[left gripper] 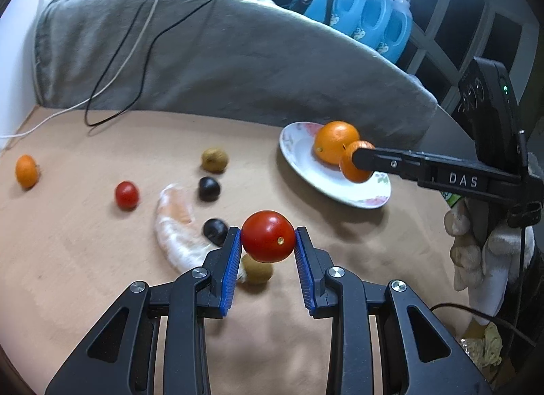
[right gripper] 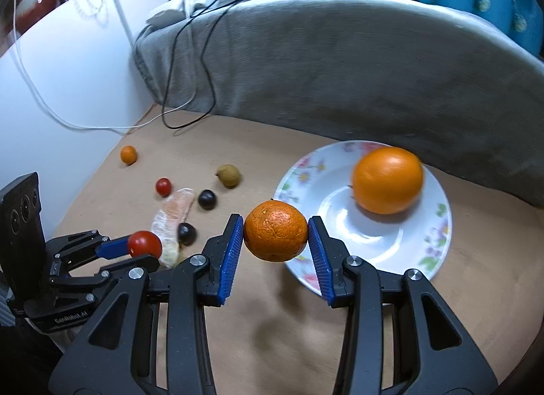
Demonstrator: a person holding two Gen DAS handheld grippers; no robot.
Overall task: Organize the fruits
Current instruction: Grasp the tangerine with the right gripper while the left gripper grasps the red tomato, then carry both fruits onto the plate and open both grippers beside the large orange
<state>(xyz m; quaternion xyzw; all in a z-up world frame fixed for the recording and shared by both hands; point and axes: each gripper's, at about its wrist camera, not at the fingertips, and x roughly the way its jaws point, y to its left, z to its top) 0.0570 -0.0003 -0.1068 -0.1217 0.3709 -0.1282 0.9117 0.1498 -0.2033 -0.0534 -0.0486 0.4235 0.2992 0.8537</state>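
My left gripper (left gripper: 268, 237) is shut on a red tomato (left gripper: 268, 236) and holds it above the wooden table (left gripper: 85, 259); it also shows in the right wrist view (right gripper: 145, 244). My right gripper (right gripper: 276, 230) is shut on a small mandarin (right gripper: 275, 230), held just left of the floral white plate (right gripper: 340, 228). A large orange (right gripper: 387, 179) lies on that plate. In the left wrist view the plate (left gripper: 306, 170), orange (left gripper: 335, 141) and held mandarin (left gripper: 355, 165) sit at right.
On the table lie a second tomato (left gripper: 126, 194), a small mandarin (left gripper: 26, 171), two brown fruits (left gripper: 215, 159) (left gripper: 258, 269), two dark fruits (left gripper: 208, 188) (left gripper: 215, 229) and a peeled citrus segment (left gripper: 175, 225). A grey cloth (left gripper: 221, 55) with cables backs the table.
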